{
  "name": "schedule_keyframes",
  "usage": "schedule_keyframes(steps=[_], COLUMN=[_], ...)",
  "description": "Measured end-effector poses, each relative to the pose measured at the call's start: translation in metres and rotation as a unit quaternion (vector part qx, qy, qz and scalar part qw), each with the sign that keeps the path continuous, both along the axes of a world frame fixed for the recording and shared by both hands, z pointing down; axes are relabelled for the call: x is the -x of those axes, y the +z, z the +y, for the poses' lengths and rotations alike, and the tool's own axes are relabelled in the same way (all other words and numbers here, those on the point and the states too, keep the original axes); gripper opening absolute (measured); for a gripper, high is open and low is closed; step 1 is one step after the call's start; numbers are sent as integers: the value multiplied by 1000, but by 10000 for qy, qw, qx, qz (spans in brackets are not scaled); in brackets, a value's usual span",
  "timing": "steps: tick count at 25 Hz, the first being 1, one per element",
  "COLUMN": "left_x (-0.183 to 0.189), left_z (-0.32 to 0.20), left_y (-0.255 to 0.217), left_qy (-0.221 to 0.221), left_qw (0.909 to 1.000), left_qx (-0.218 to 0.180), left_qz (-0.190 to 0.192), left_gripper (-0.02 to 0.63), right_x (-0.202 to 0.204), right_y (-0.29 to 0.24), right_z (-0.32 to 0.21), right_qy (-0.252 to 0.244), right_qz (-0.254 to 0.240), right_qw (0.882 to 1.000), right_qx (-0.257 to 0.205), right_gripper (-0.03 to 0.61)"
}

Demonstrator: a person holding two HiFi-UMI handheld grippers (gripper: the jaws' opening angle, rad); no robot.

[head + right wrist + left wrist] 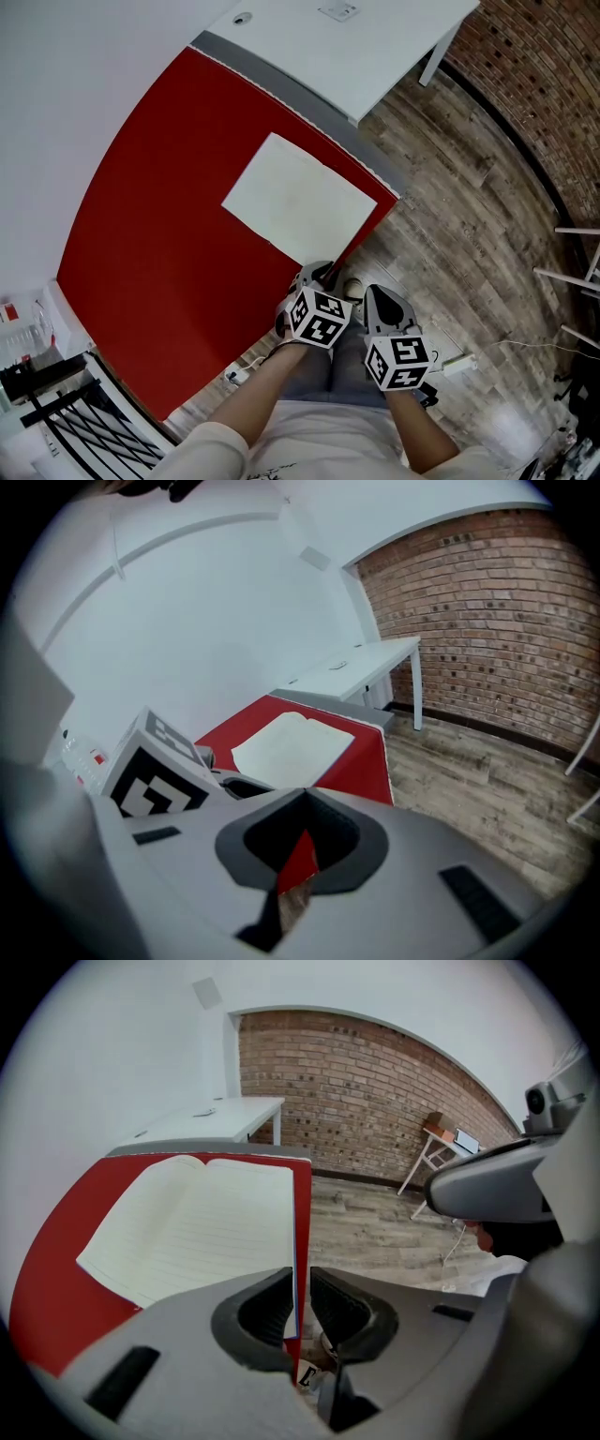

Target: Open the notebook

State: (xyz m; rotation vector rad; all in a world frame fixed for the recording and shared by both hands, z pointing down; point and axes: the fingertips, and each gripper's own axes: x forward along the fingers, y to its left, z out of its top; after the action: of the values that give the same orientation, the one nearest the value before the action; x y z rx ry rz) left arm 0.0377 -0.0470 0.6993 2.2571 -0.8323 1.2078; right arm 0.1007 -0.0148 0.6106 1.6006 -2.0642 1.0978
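Note:
The notebook lies open and flat on the red table, its blank lined pages up; it also shows in the left gripper view and the right gripper view. My left gripper hangs at the table's near right corner, just short of the notebook's near corner. Its jaws stand a narrow gap apart, with only the page edge and the table edge seen through the gap. My right gripper is beside it, off the table and over the floor. The right gripper has its jaws closed with nothing in them.
A white desk stands beyond the red table's far end, along a white wall. Wood-plank floor runs right to a brick wall. A white folding stand sits by the brick wall. A black rack stands at the lower left.

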Motion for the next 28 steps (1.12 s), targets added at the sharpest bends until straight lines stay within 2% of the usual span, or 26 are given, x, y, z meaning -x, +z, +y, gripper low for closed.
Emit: schedule_keyframes(steps=[4,6,8,12,16,20,24,28], left_x=[4,9,20,55,87,95,101,108], left_z=[-3,-1,2,5,21,40,46,50], left_y=[-24,-41,-65,-126,-171,-193,-209,-212], left_qy=[-375,-534,-623,-974,-1584,-1907,-2076,-2081], left_qw=[9981,9954,9934,9880,9760,9664,9588,9585], left_qx=[-62,40,-27,-405,-591,-665,-995,-1060], left_qz=[483,800,964,1131,1375,1588,1667,1635], left_gripper=[11,8,8,6,6,6,6,6], right_x=[0,3,5,11,23,42,65,77], right_y=[-7,-15,-29,-66,-104,-125,-135,-134], right_z=[-2,-3,-3,-3,4,15,22,23], right_qy=[-92,-180,-298,-521,-684,-902,-1082,-1043], right_qz=[76,92,154,352,446,497,502,470], right_qw=[9999,9997,9993,9974,9955,9930,9903,9906], right_qx=[-64,-103,-185,-349,-487,-571,-716,-756], right_gripper=[6,6,7,8,6,7,6,6])
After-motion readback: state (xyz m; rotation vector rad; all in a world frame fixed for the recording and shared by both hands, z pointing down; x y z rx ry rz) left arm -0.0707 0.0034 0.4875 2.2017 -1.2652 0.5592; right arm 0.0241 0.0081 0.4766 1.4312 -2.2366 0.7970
